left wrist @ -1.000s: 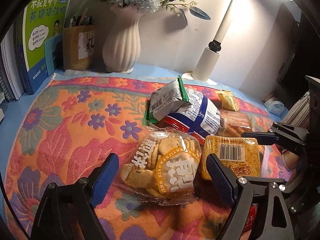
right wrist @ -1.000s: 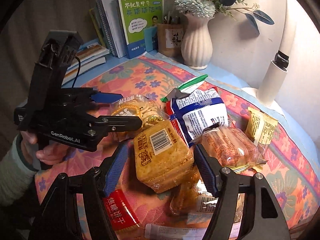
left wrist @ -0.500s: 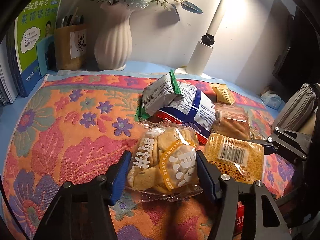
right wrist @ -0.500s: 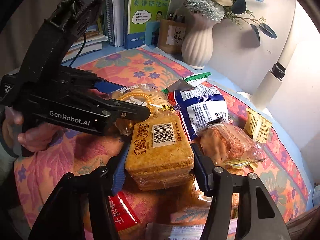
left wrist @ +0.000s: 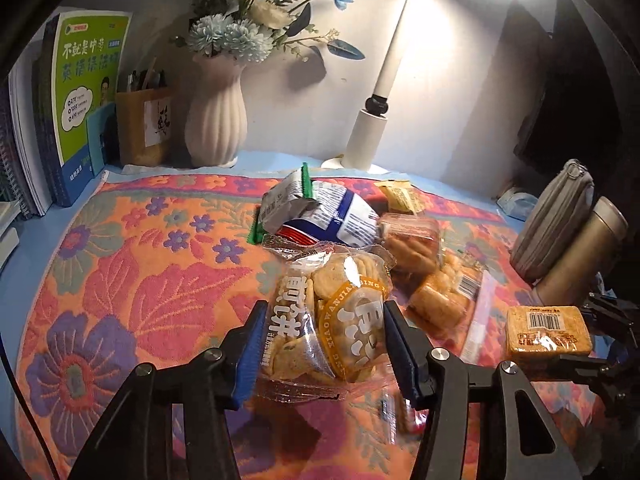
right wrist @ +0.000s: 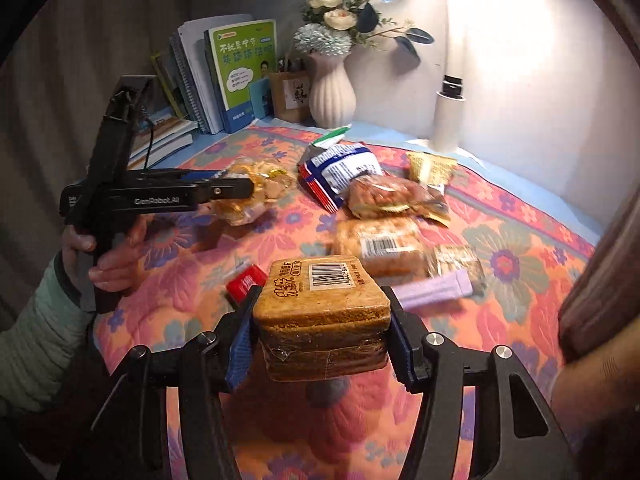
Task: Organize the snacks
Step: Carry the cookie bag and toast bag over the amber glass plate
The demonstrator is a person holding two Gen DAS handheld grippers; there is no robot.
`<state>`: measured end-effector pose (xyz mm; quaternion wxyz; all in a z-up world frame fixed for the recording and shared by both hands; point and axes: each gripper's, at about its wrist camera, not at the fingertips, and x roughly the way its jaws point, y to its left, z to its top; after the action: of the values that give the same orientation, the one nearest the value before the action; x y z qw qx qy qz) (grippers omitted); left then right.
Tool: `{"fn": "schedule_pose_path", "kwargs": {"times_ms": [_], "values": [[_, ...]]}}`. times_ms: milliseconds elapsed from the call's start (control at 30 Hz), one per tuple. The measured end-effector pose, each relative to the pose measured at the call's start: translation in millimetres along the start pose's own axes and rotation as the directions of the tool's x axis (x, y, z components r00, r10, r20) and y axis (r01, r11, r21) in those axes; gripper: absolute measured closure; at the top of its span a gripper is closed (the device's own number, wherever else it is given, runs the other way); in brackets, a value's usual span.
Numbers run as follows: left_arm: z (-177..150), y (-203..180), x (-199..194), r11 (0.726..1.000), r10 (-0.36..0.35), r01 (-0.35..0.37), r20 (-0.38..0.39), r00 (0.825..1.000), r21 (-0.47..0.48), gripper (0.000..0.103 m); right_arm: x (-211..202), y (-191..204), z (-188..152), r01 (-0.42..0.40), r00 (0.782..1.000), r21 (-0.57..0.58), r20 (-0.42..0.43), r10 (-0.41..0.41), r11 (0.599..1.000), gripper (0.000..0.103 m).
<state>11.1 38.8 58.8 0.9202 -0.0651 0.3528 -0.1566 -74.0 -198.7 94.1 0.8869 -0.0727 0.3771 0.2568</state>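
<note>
A flowered cloth (left wrist: 132, 264) covers the counter, with a white vase (left wrist: 216, 120), books (right wrist: 244, 72) and a lamp (left wrist: 372, 128) at the back wall. The left hand-held gripper (left wrist: 320, 344) has just been closing and now clamps a clear bag of round crackers (left wrist: 332, 312), raised off the cloth. The right hand-held gripper (right wrist: 320, 320), its jaws having just closed in, pinches a brown wrapped cake block (right wrist: 324, 312) (barcode on top) above the cloth. Beyond both grippers lies the remaining pile: a blue-and-white packet (left wrist: 336, 216), a small yellow sachet (right wrist: 430, 168) and wrapped pastries (right wrist: 396, 200).
</note>
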Motion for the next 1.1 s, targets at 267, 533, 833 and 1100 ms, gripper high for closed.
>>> {"fn": "schedule_pose_path", "kwargs": {"times_ms": [267, 533, 833, 1100], "values": [[-22.1, -45.8, -29.4, 0.998, -0.046, 0.046, 0.004, 0.999, 0.045, 0.049, -31.2, -17.9, -53.7, 0.068, 0.998, 0.089, 0.006, -0.069, 0.994, 0.048], [-32.7, -81.8, -38.2, 0.993, -0.09, 0.09, -0.006, 0.996, 0.078, 0.049, -35.9, -10.3, -91.7, 0.059, 0.998, 0.095, -0.041, -0.055, 0.994, 0.047], [-38.0, -114.9, -45.6, 0.986, -0.113, 0.115, -0.024, 0.993, 0.118, 0.049, -20.2, -7.3, -95.6, 0.1, 0.991, 0.103, -0.094, -0.091, 0.99, 0.048], [-40.9, -152.0, -53.7, 0.974, -0.141, 0.145, -0.033, 0.989, 0.174, 0.049, -55.1, -18.9, -103.6, 0.081, 0.997, 0.16, -0.012, -0.08, 0.984, 0.05]]}}
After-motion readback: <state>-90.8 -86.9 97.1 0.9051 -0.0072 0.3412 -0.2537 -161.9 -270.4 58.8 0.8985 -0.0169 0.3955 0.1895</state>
